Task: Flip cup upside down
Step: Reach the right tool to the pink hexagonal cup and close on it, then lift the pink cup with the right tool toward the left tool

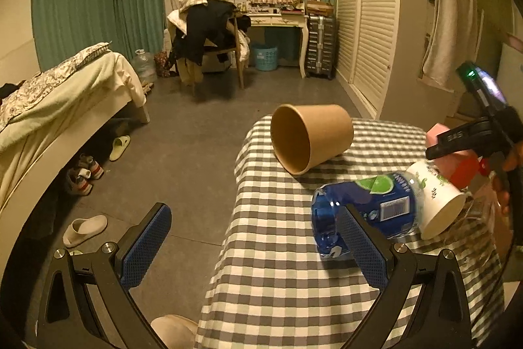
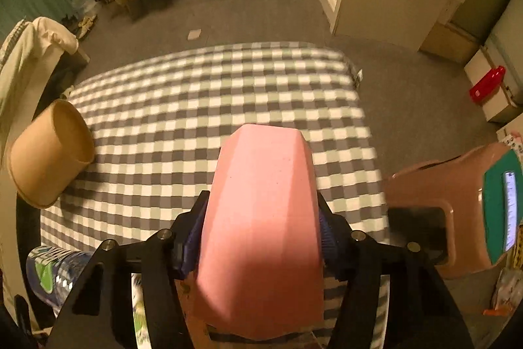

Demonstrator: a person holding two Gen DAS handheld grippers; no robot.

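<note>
Right gripper [image 2: 258, 237] clamping pink faceted cup [image 2: 261, 218], lifting it above checkered tabletop [image 2: 212, 94] for flipping. Left gripper [image 1: 258, 251] hanging open, idling beside blue bottle [image 1: 366, 211]. Brown paper cup [image 1: 310, 136] lying sideways.

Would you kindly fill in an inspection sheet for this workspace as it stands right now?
Surface: table under a checked cloth, bare across the middle.
Job's things: pink faceted cup held in the right gripper, raised above the cloth; its mouth is not visible.
Clutter: brown paper cup lying on its side near the table's left edge; blue plastic bottle lying flat; white printed paper cup on its side next to the bottle.
Grippers: left gripper open and empty, at the table's left edge; right jaws closed on the pink cup's sides.
Cables: nothing seen.
Surroundings: bed, chair piled with clothes, slippers on the floor.
</note>
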